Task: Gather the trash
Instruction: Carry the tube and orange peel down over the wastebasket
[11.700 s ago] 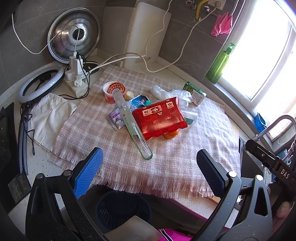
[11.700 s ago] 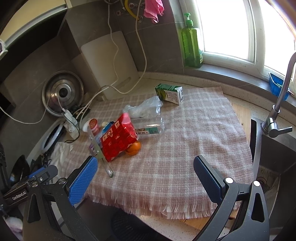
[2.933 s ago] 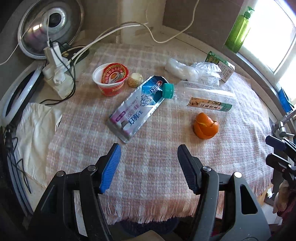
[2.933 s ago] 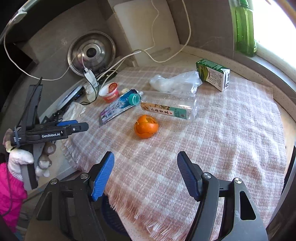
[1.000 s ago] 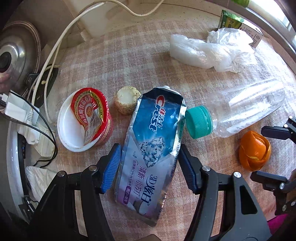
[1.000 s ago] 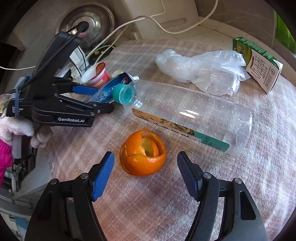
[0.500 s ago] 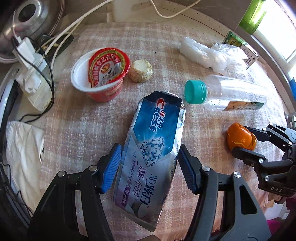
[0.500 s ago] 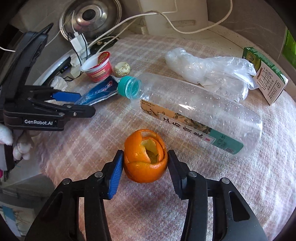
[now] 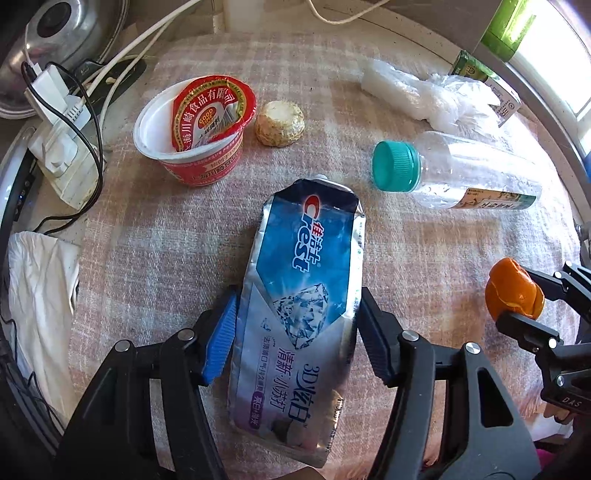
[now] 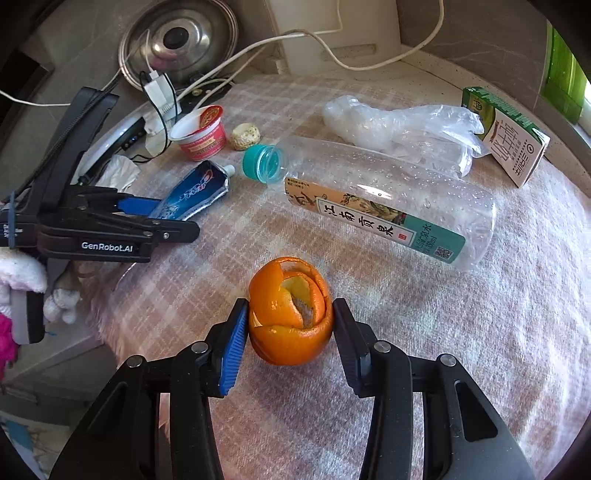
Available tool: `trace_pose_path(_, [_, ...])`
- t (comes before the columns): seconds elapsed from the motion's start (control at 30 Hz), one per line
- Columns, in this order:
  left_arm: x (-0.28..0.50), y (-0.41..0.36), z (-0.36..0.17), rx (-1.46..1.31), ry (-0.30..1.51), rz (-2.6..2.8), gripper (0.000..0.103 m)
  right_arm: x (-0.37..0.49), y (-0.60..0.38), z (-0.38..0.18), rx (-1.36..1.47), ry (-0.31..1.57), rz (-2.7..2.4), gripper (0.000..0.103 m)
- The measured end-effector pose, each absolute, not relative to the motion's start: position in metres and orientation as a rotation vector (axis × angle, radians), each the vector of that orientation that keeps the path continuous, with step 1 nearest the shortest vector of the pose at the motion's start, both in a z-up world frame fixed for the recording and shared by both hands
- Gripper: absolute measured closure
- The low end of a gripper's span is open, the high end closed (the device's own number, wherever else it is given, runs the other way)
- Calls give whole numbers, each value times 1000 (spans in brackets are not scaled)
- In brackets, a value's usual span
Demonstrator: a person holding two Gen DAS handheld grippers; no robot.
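My left gripper (image 9: 295, 332) is shut on a flattened blue-and-silver Crest toothpaste tube (image 9: 301, 310), gripping its lower half across its width; it shows from the side in the right wrist view (image 10: 192, 194). My right gripper (image 10: 290, 332) is shut on a hollow orange peel (image 10: 290, 314), also seen in the left wrist view (image 9: 513, 295). On the checked cloth (image 9: 166, 229) lie a red-lidded white cup (image 9: 195, 125), a small beige lump (image 9: 280, 123), a clear bottle with a teal cap (image 10: 388, 195), a crumpled plastic bag (image 10: 402, 123) and a green-and-white carton (image 10: 506, 133).
A white power strip with plugs and cables (image 9: 59, 129) sits left of the cloth, next to a steel pot lid (image 10: 177, 40). White cloth (image 9: 37, 288) lies at the left edge. A white board (image 10: 332, 29) leans on the back wall.
Both grippers have lifted a little with their loads. My right gripper closed tighter on the orange peel; my left stayed shut on the toothpaste tube.
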State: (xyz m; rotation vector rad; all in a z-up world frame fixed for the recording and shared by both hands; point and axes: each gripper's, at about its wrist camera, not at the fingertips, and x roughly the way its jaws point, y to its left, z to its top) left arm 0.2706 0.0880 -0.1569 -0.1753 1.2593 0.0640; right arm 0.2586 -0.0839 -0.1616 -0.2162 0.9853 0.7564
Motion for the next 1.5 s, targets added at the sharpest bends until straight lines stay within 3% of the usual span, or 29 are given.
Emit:
trace_pose_path(0.57, [220,111,-143,-353,1117,72,41,222,-107,-145,-146,950,716,60])
trace_pose_path(0.83, [164,99,-117,-364,1071,59,41,196,-114,-139,-116,948,719,60])
trace_pose_path(1.5, [38,85,-119,-382,1074,57,41,101,-122,-135,-60,954,721,60])
